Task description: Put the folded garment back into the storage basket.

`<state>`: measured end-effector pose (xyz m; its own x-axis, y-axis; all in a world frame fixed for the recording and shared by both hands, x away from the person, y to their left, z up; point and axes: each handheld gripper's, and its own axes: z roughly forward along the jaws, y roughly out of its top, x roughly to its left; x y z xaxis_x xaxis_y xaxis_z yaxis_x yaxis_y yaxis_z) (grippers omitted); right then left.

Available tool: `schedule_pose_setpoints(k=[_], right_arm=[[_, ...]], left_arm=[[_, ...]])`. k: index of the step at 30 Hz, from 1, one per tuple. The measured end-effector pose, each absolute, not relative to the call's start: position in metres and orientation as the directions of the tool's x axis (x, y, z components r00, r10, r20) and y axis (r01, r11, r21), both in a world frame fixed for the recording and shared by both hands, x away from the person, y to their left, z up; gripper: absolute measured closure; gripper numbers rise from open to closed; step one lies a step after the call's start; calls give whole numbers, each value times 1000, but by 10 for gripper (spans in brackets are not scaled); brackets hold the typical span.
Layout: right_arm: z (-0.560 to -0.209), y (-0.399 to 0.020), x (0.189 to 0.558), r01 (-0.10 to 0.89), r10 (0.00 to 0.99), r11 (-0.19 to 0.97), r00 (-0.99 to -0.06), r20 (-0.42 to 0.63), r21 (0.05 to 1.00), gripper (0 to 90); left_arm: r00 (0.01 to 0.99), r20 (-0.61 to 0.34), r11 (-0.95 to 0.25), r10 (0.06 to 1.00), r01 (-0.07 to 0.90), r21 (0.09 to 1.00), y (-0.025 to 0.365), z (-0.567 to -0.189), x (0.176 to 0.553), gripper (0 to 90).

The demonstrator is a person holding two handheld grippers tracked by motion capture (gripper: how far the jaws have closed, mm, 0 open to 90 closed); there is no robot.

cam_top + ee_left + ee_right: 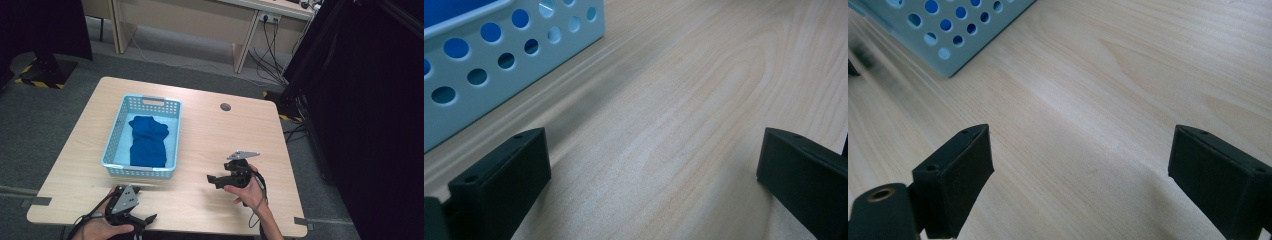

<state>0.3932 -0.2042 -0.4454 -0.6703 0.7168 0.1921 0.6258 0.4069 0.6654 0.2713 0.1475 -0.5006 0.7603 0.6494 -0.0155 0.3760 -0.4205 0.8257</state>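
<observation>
A folded dark blue garment (148,141) lies inside a pale blue perforated plastic basket (113,135) on the left half of the light wooden table (240,130). The left gripper (147,220) sits at the table's near edge, just in front of the basket, its 2 jaws spread wide over bare wood with nothing between them. The right gripper (212,179) is held near the right front of the table, pointing toward the basket, its jaws likewise wide apart and empty.
</observation>
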Motion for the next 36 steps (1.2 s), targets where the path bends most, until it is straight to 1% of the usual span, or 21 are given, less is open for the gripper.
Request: schedule_pose_setpoints(k=[36], right_arm=[[-461,-222,379,654,733,408,-651,199,638,114]], left_arm=[[760,-16,-420,649,376,826,148,-501,271,0]])
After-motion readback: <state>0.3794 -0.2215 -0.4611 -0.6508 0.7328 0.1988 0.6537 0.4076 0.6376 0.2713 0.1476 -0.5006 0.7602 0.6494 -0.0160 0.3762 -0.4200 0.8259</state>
